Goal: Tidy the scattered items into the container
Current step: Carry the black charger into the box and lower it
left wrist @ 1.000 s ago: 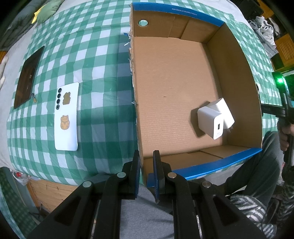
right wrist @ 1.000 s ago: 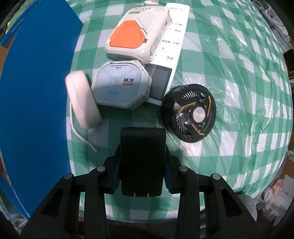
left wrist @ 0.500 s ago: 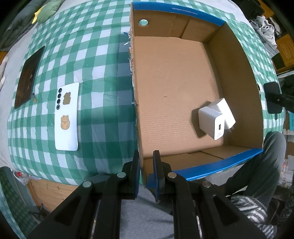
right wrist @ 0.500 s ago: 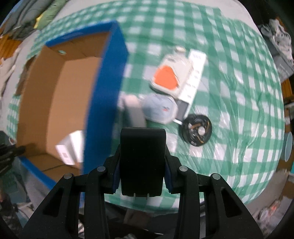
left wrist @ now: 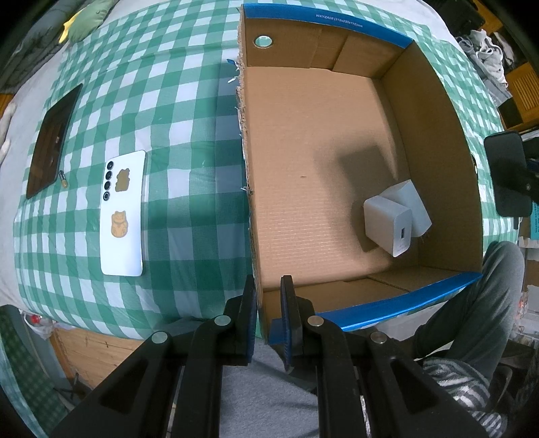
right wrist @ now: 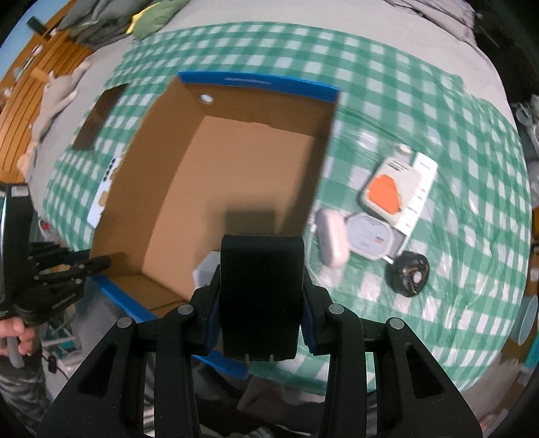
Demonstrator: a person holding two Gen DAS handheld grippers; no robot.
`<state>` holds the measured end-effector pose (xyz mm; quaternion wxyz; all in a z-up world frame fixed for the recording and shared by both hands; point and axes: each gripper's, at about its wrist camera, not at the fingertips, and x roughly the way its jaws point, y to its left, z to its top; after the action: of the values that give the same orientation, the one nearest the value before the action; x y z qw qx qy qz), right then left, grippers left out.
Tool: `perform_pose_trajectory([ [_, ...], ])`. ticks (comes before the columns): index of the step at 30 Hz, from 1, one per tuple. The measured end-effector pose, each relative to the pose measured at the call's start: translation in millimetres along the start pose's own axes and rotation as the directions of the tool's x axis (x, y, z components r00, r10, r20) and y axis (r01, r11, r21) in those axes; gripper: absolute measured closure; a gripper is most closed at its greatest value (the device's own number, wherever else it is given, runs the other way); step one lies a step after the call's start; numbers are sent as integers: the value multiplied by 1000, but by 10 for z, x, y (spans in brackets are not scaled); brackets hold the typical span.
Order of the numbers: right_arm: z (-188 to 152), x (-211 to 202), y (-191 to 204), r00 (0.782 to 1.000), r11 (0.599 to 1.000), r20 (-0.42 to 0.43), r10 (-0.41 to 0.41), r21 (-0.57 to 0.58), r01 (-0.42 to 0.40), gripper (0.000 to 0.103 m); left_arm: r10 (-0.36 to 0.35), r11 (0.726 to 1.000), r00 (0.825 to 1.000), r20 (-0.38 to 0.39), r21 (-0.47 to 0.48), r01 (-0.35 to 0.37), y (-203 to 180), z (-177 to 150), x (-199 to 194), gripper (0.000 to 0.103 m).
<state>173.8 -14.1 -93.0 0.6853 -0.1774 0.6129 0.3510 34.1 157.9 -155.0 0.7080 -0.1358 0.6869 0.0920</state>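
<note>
Checked cloth (left wrist: 188, 101) — cardboard box (left wrist: 320, 168), white phone (left wrist: 123, 209), dark tablet (left wrist: 54, 141) on it

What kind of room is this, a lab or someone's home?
Most likely a home, perhaps a bedroom: a green checked cloth covers a soft grey surface, cushions and a wooden slatted frame sit behind, and clothes lie piled nearby.
</note>
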Motion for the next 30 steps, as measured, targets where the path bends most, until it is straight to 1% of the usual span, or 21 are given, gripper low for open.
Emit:
perform_pose_trajectory([
  [5,-25,95,221,1000,999,-19,-3,-46,2,66,0,1000,1000,0,0,0,-1,1,0,92],
  [10,-78,282,390,999,996,-53,-14,-87,9,66,1,1000,1000,0,-1,-1,-1,1,-1,92],
  [16,-116,452,446,996,996,-88,-6,-87,-1,66,2,1000,1000,0,0,-2,-1,4,0,92],
  [21,-118,504,492,995,994,-101,-14,-109,3,66,0,1000,1000,0,-1,0,1,1,1,92],
  [25,-111,479,522,996,993,-91,2,-118,-13,65,0,1000,1000,0,0,0,2,1,-6,91],
  [28,-87,387,552,998,991,-56,-19,-132,11,64,1,1000,1000,1,1,-1,2,6,0,91],
  [29,-78,361,554,999,991,-48,-21,-132,14,61,-3,1000,1000,1,1,3,5,6,3,91],
  [30,-65,316,540,999,992,-37,-17,-123,12,56,2,1000,1000,2,2,-2,2,7,6,91],
])
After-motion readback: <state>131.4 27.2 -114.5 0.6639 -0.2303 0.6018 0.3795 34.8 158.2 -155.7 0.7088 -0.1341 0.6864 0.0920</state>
